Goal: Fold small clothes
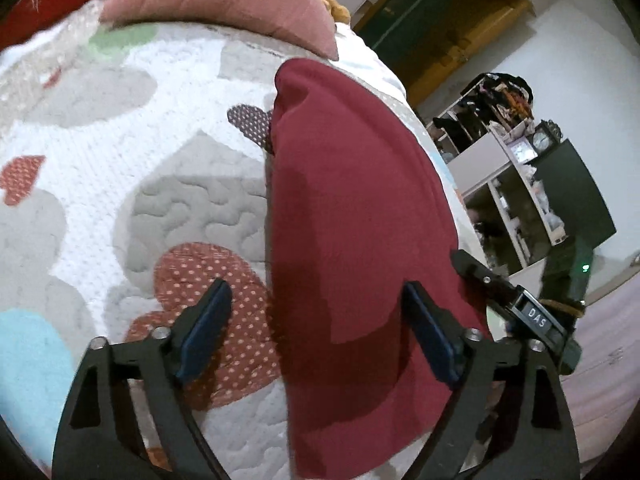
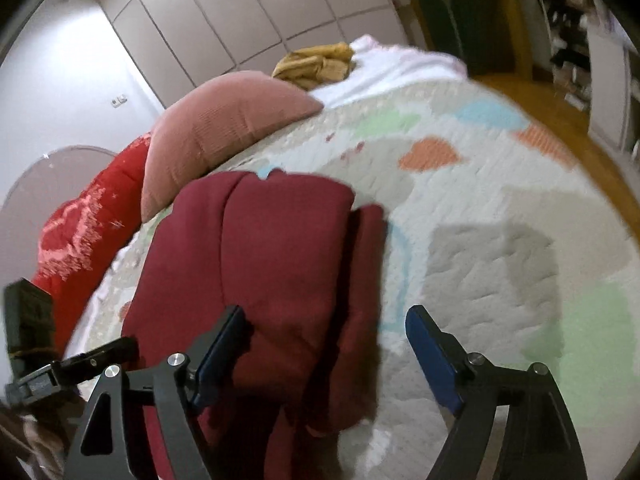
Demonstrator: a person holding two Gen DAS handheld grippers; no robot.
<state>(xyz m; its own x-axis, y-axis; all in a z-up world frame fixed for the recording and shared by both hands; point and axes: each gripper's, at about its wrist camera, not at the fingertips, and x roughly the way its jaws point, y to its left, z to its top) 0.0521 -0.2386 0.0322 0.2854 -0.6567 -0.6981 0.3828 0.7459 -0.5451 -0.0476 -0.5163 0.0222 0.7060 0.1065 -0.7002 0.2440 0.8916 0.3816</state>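
Note:
A dark red garment (image 1: 352, 216) lies folded in a long strip on the patterned quilt (image 1: 160, 152). My left gripper (image 1: 316, 312) is open and empty, its blue pads (image 1: 208, 320) spread over the near end of the garment. In the right wrist view the same garment (image 2: 276, 264) lies folded in layers on the quilt (image 2: 480, 240). My right gripper (image 2: 326, 340) is open and empty, hovering over the garment's near right edge. The other gripper (image 2: 60, 372) shows at the lower left of that view.
A pink pillow (image 2: 224, 128) and a red cushion (image 2: 88, 232) lie at the head of the bed. A yellow cloth (image 2: 316, 64) lies on a white blanket at the far side. Shelves (image 1: 508, 168) and a wooden floor (image 2: 560, 108) are beyond the bed edge.

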